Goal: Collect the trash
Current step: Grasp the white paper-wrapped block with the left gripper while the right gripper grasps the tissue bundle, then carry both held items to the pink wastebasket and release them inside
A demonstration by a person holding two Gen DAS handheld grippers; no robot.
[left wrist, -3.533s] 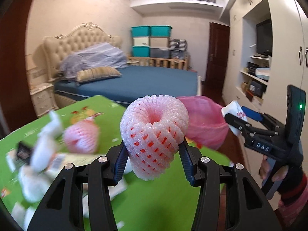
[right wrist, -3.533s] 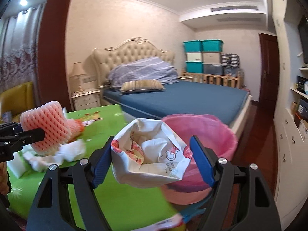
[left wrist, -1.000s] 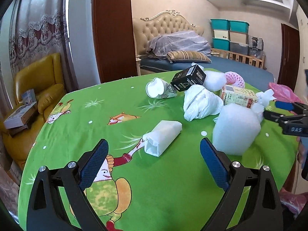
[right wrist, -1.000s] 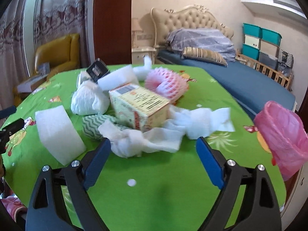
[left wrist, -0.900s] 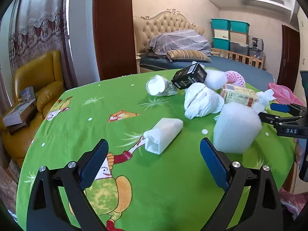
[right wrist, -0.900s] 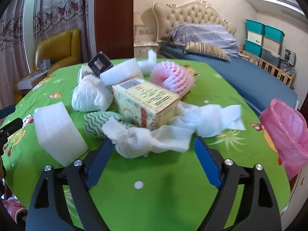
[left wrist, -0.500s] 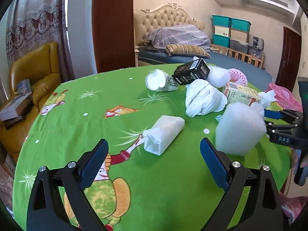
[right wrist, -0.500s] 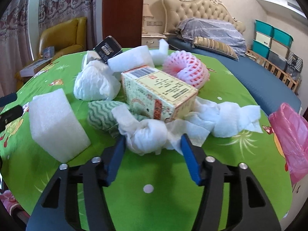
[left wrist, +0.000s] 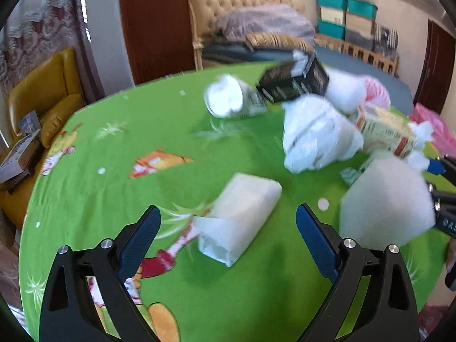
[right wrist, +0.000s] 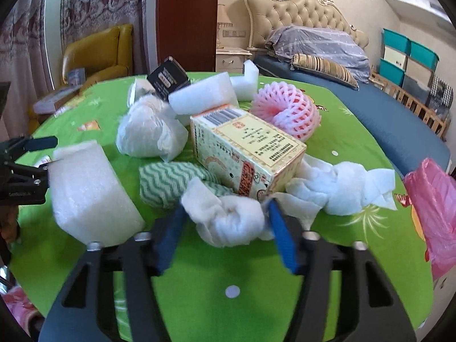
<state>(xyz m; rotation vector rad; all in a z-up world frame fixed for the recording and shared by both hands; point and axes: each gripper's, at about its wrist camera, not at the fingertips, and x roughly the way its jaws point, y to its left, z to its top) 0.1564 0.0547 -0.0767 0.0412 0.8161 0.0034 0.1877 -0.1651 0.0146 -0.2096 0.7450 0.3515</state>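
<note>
The right claw [right wrist: 226, 225] is narrowed around a knotted wad of white tissue [right wrist: 230, 219]; both blue ribbed pads [right wrist: 280, 236] press its sides, and the wad rests on the table [right wrist: 327, 270], which is covered in smooth green printed cloth. Just behind the wad lies a soft roll of green-and-white zigzag cloth [right wrist: 173, 182]. A rectangular printed carton [right wrist: 245, 148] sits tilted, one corner over the tissue. To the right of the carton a twisted strip of white paper towel [right wrist: 342, 188] extends across the cloth. To the left stands a block of white foam [right wrist: 88, 193] with a fine-celled, slanted face. Farther back are a crumpled white plastic bag [right wrist: 151, 134], a pink foam fruit net [right wrist: 285, 109] of ring shape with open mesh, two more white foam pieces [right wrist: 205, 97], and a black box [right wrist: 168, 78] propped at an angle. A pink plastic bin bag [right wrist: 433, 213] hangs at the right table edge.

The left claw [left wrist: 228, 230] is spread wide and holds nothing. It sits low over the table, with a flat white paper packet [left wrist: 239, 222], open at its near end, lying between the fingers and slightly ahead of them. Beyond it are the foam block [left wrist: 384, 205], the crumpled bag [left wrist: 316, 136] and a toppled white cup [left wrist: 228, 101]; this view is motion-blurred.
</note>
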